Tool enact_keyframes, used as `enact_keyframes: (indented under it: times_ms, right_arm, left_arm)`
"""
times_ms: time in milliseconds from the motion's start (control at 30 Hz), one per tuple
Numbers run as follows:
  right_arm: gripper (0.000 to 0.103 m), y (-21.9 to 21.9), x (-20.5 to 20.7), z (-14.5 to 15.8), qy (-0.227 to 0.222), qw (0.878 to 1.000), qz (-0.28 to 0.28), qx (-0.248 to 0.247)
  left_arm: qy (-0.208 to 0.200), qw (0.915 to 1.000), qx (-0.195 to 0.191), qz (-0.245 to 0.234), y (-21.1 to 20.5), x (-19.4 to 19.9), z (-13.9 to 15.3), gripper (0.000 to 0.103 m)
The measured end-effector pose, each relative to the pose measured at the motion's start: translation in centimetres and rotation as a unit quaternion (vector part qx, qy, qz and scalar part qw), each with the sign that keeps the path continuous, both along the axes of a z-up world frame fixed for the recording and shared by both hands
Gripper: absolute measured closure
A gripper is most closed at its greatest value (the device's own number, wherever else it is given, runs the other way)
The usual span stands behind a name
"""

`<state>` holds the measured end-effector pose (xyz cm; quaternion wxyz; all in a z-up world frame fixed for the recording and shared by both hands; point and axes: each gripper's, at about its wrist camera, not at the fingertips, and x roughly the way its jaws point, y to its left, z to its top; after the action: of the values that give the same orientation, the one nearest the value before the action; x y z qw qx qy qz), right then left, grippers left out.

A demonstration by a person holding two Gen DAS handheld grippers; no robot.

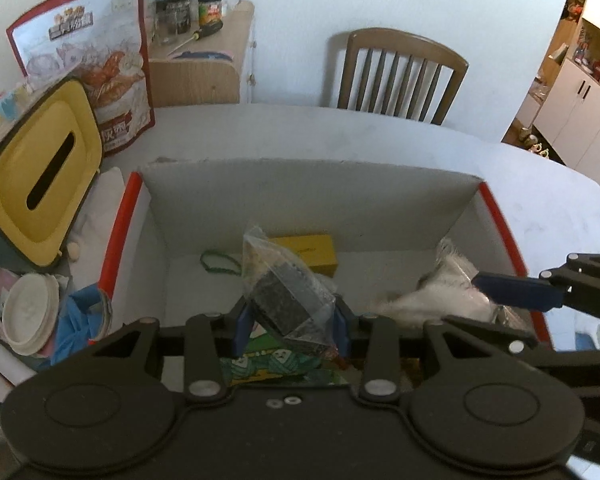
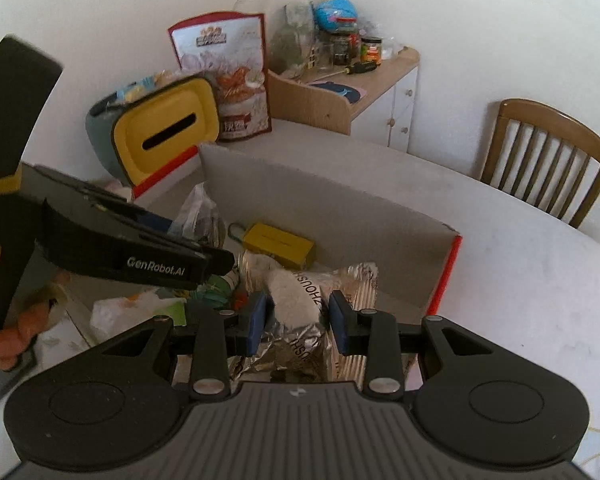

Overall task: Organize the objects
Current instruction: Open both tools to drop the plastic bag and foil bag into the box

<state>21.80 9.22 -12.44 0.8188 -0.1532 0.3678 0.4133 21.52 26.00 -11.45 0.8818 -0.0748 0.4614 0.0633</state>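
My left gripper (image 1: 290, 326) clamps the clear bag (image 1: 288, 288) over the cardboard box (image 1: 312, 196); my right gripper (image 2: 298, 322) stands part-open astride the foil packet (image 2: 300, 304).

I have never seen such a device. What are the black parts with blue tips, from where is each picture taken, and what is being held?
These are two handheld grippers, each carrying a camera that looks along its blue fingers. In the left camera's picture, the left gripper is closed on a clear plastic bag of dark contents above an open cardboard box with red edges. In the right camera's picture, the right gripper stands around a white pouch in silver foil, apparently without squeezing. A small yellow box lies inside. A yellow-lidded tissue box stands beside the cardboard box.
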Motion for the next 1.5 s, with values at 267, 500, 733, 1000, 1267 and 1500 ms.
enact_keyframes:
  times_ms: [267,500,733,1000,1267,1500]
  right_arm:
    - [0.070,1.7,0.1,-1.5,-0.007,1.000,0.015,-0.013]
    - [0.070,1.1,0.2,-2.2,0.018,1.000,0.005,-0.004]
    - [0.058,0.2,0.1,-1.3,0.042,0.999,0.000,0.012]
    - [0.051,-0.8,-0.8,0.2,0.045,0.999,-0.005,0.030]
    - [0.045,-2.8,-1.9,2.1,0.040,0.998,-0.020,0.048]
    - [0.041,-5.0,-3.2,3.9,0.034,0.996,-0.039,0.068]
  left_arm:
    - [0.028,0.9996,-0.010,0.002,0.8,0.6,-1.5,0.064]
    - [0.044,0.9989,-0.014,-0.003,1.1,1.2,-2.5,0.064]
    - [0.060,0.9980,0.003,-0.017,0.5,1.7,-2.6,0.063]
    - [0.040,0.9990,0.004,-0.018,0.1,0.7,-1.4,0.051]
    - [0.005,0.9996,0.005,-0.027,-0.7,-1.4,0.7,0.044]
    - [-0.033,0.9986,0.015,-0.039,-2.3,-3.9,3.2,0.034]
